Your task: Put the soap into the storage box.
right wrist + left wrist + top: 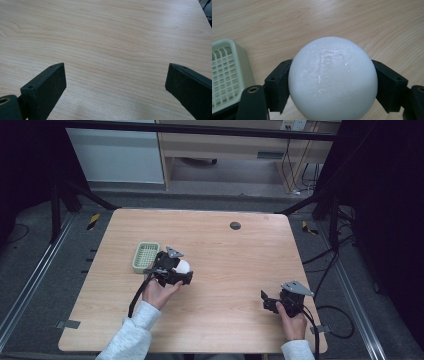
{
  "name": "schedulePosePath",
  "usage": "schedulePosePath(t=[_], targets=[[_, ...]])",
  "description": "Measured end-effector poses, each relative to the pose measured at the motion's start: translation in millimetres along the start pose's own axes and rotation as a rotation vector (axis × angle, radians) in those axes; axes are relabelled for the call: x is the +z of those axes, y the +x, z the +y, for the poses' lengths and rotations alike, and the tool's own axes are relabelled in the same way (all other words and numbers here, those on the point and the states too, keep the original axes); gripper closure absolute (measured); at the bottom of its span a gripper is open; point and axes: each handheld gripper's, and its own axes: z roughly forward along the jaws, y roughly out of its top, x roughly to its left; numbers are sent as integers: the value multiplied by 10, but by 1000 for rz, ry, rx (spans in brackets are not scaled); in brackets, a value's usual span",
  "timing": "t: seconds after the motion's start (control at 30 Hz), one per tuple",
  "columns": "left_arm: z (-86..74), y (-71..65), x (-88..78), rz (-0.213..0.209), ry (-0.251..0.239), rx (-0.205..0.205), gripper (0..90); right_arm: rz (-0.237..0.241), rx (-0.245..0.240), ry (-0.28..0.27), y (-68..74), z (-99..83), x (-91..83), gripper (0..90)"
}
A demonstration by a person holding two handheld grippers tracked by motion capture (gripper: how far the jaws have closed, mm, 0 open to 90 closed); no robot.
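Observation:
A white ball sits clamped between the two black jaws of my left gripper, which is shut on it. From above, the same ball and left gripper hang just right of a pale green slatted basket. That basket lies at the left edge of the left gripper view. My right gripper is at the table's front right, open, its jaws wide apart over bare wood.
The wooden table has a small dark round grommet near its far edge. Dark frame legs and cables stand on the floor to the right of the table. The person's sleeves come in from the bottom edge.

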Motion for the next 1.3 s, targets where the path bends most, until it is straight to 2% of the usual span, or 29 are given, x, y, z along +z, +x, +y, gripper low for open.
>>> schedulePosePath(t=[0.13,0.17,0.2,0.23,0.3,0.5,0.53,0.57,0.6,0.63,0.8,1.3], targets=[[50,136,-54,21,-13,-20,244,2,1,-3,3,1,-5,37],[50,136,-54,21,-13,-20,244,2,1,-3,3,1,-5,37],[71,197,-72,29,-18,-29,244,2,1,-2,4,1,-4,37],[71,197,-72,29,-18,-29,244,2,1,-2,4,1,-4,37],[104,297,-98,39,-23,-51,244,3,-2,-2,3,-1,-2,37],[146,453,-128,57,-35,-81,244,2,-5,-1,1,-6,-4,37],[158,517,-129,67,-33,-92,244,2,-4,-2,1,-6,-5,37],[158,517,-129,67,-33,-92,244,3,-4,-3,1,-5,-5,37],[165,580,-120,77,-29,-106,244,6,-1,-3,3,-3,-8,37],[165,580,-120,77,-29,-106,244,6,-1,-3,3,-3,-8,37],[153,764,-61,116,-18,-146,244,5,-4,-1,5,-2,-7,37],[76,1085,24,160,7,-201,244,1,-11,1,7,-3,-4,37]])
